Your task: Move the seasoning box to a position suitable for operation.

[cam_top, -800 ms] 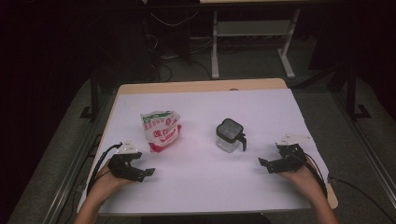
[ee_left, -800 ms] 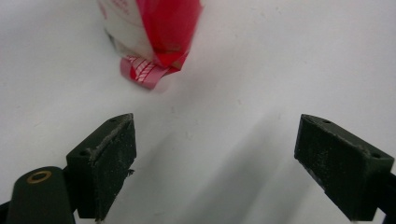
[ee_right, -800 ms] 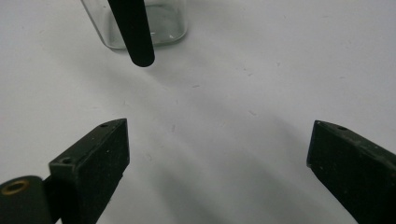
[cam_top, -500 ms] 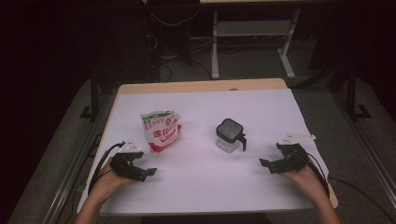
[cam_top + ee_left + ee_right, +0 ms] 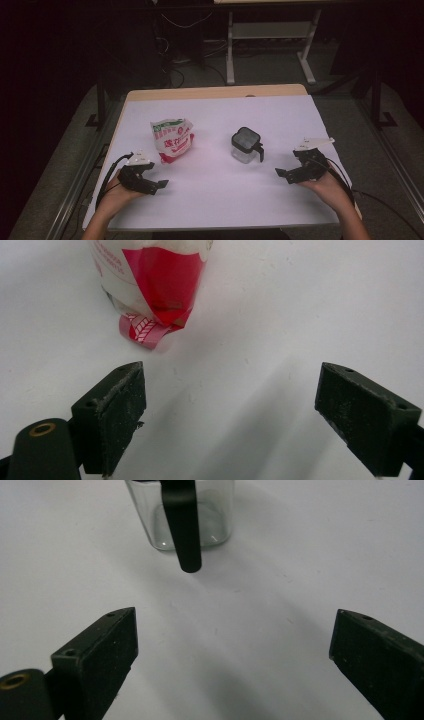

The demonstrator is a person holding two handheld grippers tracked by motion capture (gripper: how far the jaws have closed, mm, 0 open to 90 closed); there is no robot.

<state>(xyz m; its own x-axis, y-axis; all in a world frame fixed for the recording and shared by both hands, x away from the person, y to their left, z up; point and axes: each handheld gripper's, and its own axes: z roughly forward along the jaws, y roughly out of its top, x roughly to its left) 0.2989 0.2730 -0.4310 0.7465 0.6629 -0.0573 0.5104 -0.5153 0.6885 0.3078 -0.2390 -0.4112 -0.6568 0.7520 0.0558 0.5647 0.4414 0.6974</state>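
- My left tongs [image 5: 159,185] rested low over the white desk [image 5: 215,205] near its front left, jaws spread wide with nothing between them
- In the left gripper view the left tongs [image 5: 230,410] faced the bag [image 5: 155,285], which stood just ahead of the jaws and apart from them, its red crimped bottom edge on the desk [image 5: 300,305]
- In the high view the bag [image 5: 172,139] sat left of centre, the jar [image 5: 246,145] right of centre, the two well apart
- My right tongs [image 5: 284,173] lay near the front right, jaws wide open and holding nothing
- In the right gripper view the right tongs [image 5: 235,655] pointed at the jar [image 5: 150,525], clear glass with a black handle [image 5: 182,525] hanging down its near side; I saw bare desk between jaws and jar
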